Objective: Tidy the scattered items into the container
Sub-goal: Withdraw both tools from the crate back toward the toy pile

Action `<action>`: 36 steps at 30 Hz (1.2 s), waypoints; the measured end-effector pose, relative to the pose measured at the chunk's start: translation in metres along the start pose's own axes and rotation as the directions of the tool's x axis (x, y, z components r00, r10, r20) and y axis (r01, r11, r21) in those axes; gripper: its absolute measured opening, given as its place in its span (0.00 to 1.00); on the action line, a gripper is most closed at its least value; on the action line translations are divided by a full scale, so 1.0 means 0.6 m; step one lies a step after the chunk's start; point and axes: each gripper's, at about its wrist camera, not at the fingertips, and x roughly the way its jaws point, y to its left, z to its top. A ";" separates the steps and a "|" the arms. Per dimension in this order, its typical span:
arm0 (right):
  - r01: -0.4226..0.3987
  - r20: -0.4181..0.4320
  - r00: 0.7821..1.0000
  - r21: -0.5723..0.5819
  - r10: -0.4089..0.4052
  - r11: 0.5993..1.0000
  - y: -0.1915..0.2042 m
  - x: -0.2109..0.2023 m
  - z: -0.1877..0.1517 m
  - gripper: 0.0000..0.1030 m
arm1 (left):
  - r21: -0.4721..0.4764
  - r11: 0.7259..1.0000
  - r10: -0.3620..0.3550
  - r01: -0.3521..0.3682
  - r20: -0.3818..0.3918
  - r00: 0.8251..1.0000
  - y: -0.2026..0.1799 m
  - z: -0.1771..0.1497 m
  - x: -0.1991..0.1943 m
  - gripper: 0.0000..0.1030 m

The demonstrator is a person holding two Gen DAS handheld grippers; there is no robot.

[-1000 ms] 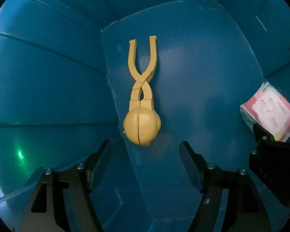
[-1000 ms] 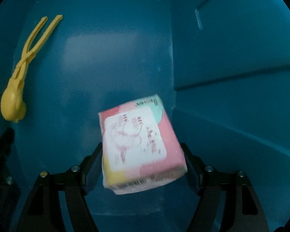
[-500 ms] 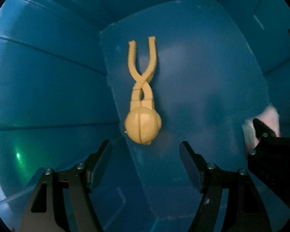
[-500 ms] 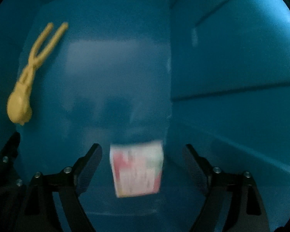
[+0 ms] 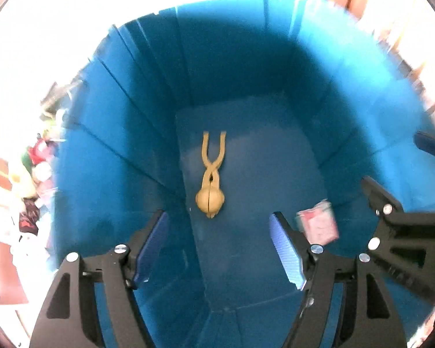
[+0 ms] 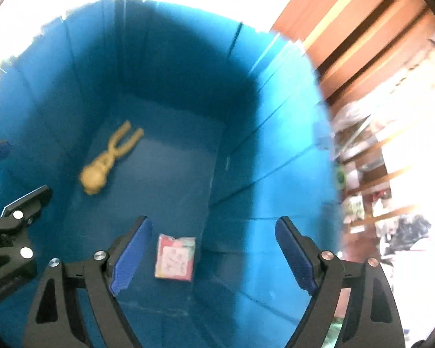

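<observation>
The left gripper (image 5: 219, 249) is being held with its jaws moderately apart and nothing between them; the right gripper (image 6: 213, 256) is being held wide, its jaws having just been opening, with nothing gripped; both are being pointed down into the blue container (image 5: 148, 133). The pink tissue pack (image 6: 175, 258) is lying on the container's floor near the right-hand wall; the yellow clamp toy (image 5: 210, 174) is lying well apart from it, by the opposite wall; blurred clutter (image 5: 34, 174) is being glimpsed outside.
</observation>
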 end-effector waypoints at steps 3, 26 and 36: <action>-0.022 0.131 0.991 0.056 0.014 0.998 -0.014 -0.120 -0.021 0.95 | 0.035 0.999 0.012 -0.019 0.190 0.982 0.018 -0.049 -0.109 0.70; -0.187 0.587 0.807 0.157 0.061 0.970 0.431 -0.499 -0.215 1.00 | -0.067 0.998 0.042 -0.007 0.549 0.835 0.430 -0.495 -0.311 1.00; -0.328 0.559 0.779 -0.026 0.286 0.944 0.636 -0.417 -0.151 1.00 | -0.365 0.929 0.218 -0.056 0.422 0.880 0.658 -0.571 -0.223 1.00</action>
